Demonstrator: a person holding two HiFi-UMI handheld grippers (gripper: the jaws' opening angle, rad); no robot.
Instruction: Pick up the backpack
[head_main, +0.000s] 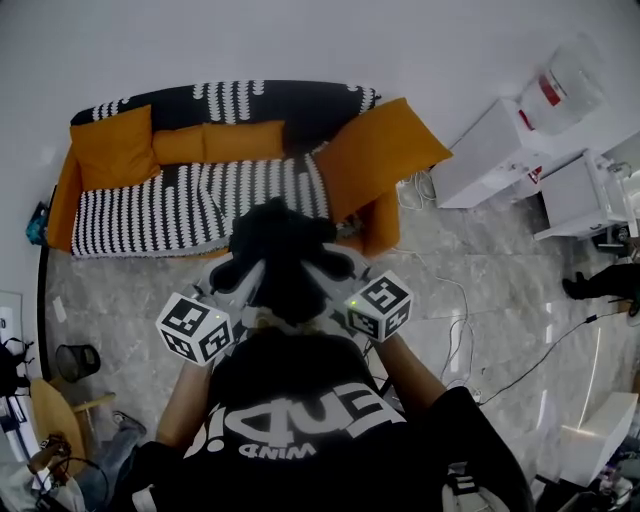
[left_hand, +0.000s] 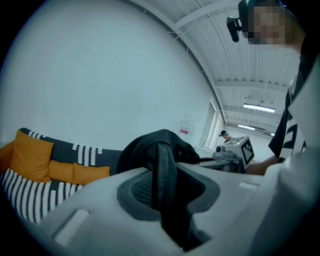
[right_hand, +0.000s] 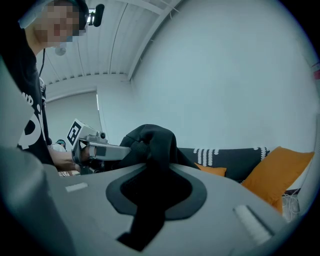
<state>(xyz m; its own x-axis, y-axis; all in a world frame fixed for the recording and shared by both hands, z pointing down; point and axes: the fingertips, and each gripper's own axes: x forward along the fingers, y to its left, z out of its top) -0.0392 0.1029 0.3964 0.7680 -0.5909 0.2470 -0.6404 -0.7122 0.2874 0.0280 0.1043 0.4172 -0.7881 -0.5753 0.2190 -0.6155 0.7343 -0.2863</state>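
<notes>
Head view: backpack (head_main: 280, 255) is off the sofa (head_main: 190, 195) and hangs in the air between the two grippers, just in front of the person's chest, over the floor (head_main: 470, 300) at the sofa's near edge. Left gripper (head_main: 232, 287) takes its left side, right gripper (head_main: 335, 272) its right side. My read: a soft bag gets a two-point hold so the load is shared and it doesn't swing or fold to one side. The grippers sit close together, so the bag bunches up into a hump between them.

Left gripper view: jaws nearly together, pinching a black strap (left_hand: 162, 167) that runs down through the gap. Little opening is needed since the strap is thin. The bag's bulk sits just beyond the jaws, above the strap. The right gripper shows past it on the right, touching the bag's other side. Sofa and an orange cushion (left_hand: 30, 155) are lower left and well apart from the bag, so the lift looks clear.

Right gripper view: same picture mirrored. Jaws nearly together on a fold of black fabric or strap; can't tell which. It fills the gap and trails down towards the camera. The bag humps up right behind the jaws, with the left gripper on its far side at the left. The sofa back with a second cushion (right_hand: 277, 167) is far right, not touching.

Judgement: pickup looks essentially done. The main risk is a thin strap slipping through a narrow pinch.
</notes>
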